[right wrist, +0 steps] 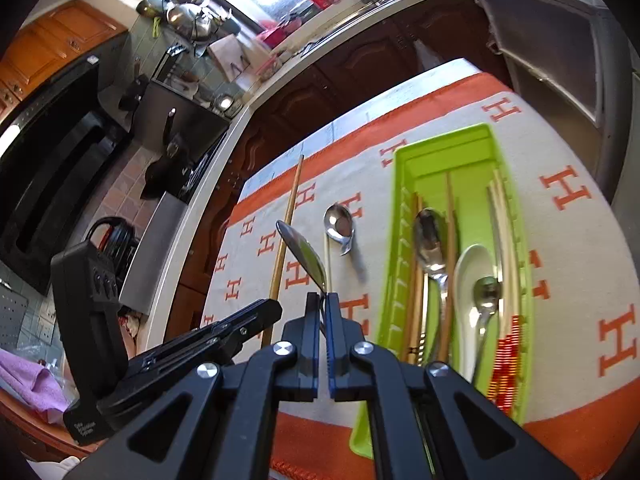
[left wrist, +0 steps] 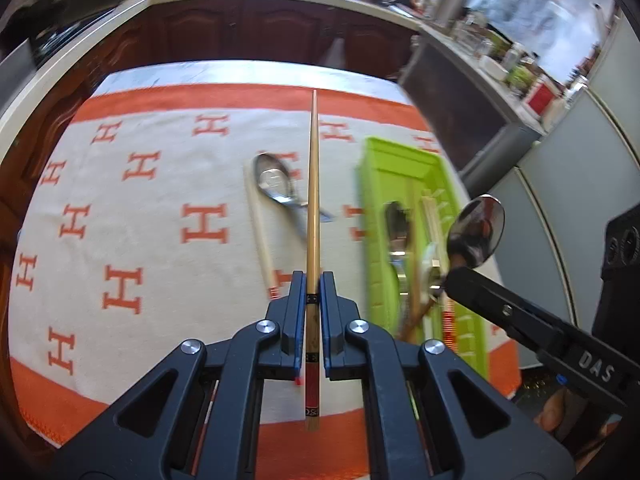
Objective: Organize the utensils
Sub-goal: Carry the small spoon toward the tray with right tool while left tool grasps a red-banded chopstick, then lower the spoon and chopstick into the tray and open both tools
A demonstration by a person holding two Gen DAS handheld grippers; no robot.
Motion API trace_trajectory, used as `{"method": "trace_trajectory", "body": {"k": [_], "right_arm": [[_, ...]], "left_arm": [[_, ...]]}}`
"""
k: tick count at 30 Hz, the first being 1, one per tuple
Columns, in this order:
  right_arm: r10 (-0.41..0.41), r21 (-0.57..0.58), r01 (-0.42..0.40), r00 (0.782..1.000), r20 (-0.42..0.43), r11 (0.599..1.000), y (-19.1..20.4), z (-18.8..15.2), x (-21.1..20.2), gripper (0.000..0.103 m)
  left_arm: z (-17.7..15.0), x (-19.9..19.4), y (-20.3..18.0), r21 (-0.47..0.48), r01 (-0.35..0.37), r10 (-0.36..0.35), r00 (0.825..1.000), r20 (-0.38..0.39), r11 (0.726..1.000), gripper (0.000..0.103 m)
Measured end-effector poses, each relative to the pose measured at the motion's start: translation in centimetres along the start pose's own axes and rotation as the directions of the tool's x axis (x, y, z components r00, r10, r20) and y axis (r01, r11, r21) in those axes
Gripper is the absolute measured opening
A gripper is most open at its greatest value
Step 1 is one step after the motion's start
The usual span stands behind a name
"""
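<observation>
- Left gripper (left wrist: 314, 282): both black jaws with blue pads are closed on a brown chopstick (left wrist: 313, 184), a slender tapered wooden rod with a red and black patterned band near its thick end. The rod runs straight ahead from the jaws, above the cloth.
- Ahead and just left of these jaws, a pale chopstick (left wrist: 260, 232) and a polished metal spoon (left wrist: 276, 184) lie on the cloth (left wrist: 160, 208). It is a cream woven textile with orange H motifs and an orange border.
- The left wrist view alone shows the bowl of the held spoon (left wrist: 476, 232) face-on, mirror-bright and oval. In this view the green tray (left wrist: 376, 240) is motion-blurred, so its contents are hard to resolve.
- Right gripper (right wrist: 323, 296): jaws clamped on the thin handle of that held spoon (right wrist: 304, 252), seen here edge-on and tilted left.
- The right wrist view alone resolves the tray (right wrist: 404, 168), rigid lime-green plastic, ahead and right of these jaws. It holds a steel spoon (right wrist: 430, 240), a white ceramic soup spoon (right wrist: 472, 280), a smaller metal spoon (right wrist: 486, 296), brown chopsticks (right wrist: 416, 280) and pale chopsticks with red patterned ends (right wrist: 506, 248).
- The compartment divisions beneath the utensils cannot be fully traced.
</observation>
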State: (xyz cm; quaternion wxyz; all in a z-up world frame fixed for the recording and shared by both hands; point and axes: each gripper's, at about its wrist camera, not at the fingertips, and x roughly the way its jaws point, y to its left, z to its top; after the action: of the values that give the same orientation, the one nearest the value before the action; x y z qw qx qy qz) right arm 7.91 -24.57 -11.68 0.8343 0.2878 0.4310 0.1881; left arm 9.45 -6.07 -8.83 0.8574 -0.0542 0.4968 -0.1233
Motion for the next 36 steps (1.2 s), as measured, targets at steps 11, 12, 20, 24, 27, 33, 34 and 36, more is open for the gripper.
{"method": "trace_trajectory", "body": {"k": [11,12,20,24,27,33,34,36], "right_arm": [[-0.125,0.160,0.112,0.989,0.073,0.981,-5.8,1.1,-3.3,0.000],[-0.140,0.177,0.127,0.988,0.063,0.976,-6.5,1.2,-3.0,0.000],[-0.165,0.191,0.158,0.986,0.017,0.969,-7.9,1.0,-1.4,0.000],[-0.158,0.178,0.162,0.987,-0.039,0.971,-8.1,0.7,-0.2,0.002],[-0.137,0.197,0.149,0.988,-0.074,0.969,-8.3,0.3,0.7,0.002],[-0.108,0.200,0.127,0.988,-0.107,0.972,-7.8,-0.3,1.5,0.003],[-0.097,0.200,0.117,0.989,-0.109,0.973,-7.7,-0.3,1.5,0.003],[-0.077,0.205,0.098,0.991,-0.109,0.974,-7.3,-0.3,1.8,0.004]], "left_arm": [[0.7,2.8,-6.8,0.067,0.113,-0.107,0.990,-0.090,0.991,0.004],[0.5,3.4,-7.1,0.074,0.115,-0.108,0.989,-0.099,0.991,0.004],[-1.3,8.1,-8.2,0.099,0.108,-0.087,0.975,-0.204,0.989,0.005],[-1.8,8.9,-8.1,0.118,0.100,-0.069,0.968,-0.241,0.988,0.007],[-2.0,8.9,-7.9,0.112,0.116,-0.083,0.962,-0.261,0.987,0.013],[-1.7,6.8,-7.2,0.104,0.146,-0.119,0.966,-0.231,0.984,0.029],[-1.6,6.4,-7.0,0.102,0.146,-0.120,0.967,-0.223,0.984,0.030],[-1.3,5.2,-6.5,0.104,0.110,-0.090,0.980,-0.180,0.989,0.036]]}}
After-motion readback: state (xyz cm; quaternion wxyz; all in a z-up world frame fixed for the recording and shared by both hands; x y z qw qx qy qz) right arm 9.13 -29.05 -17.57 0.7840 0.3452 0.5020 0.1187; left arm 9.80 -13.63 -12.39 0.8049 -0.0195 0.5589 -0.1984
